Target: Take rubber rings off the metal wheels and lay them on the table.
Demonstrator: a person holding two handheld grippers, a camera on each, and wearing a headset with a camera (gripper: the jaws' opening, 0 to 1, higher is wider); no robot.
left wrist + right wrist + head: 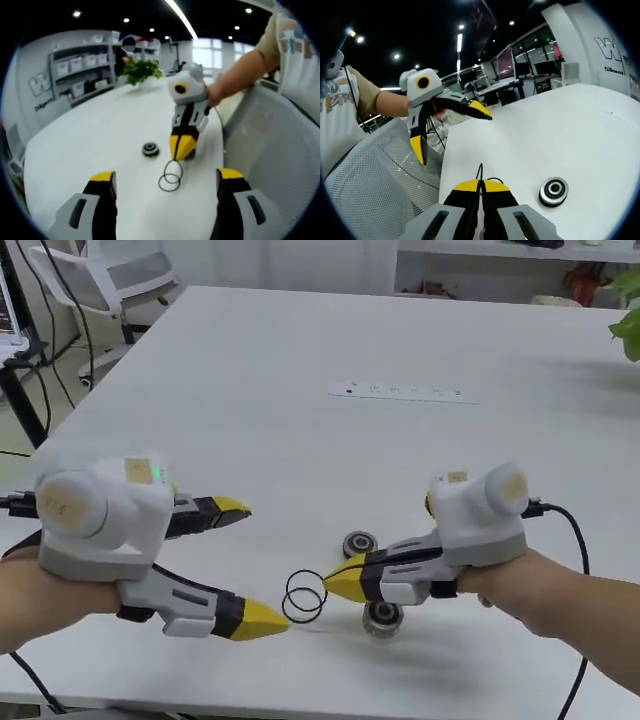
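Two rubber rings (305,597) lie on the tabletop (300,390) beside the wheels (359,543), so the job looks far along. The right hand-held gripper (340,580) is closed, seemingly pinching one ring's edge, and the left hand-held gripper (248,563) gapes empty.

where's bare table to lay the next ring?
Free: the broad table stretch between the far wheel and the white strip. Crowded: the near edge, where rubber rings, near wheel, left gripper and right gripper bunch.
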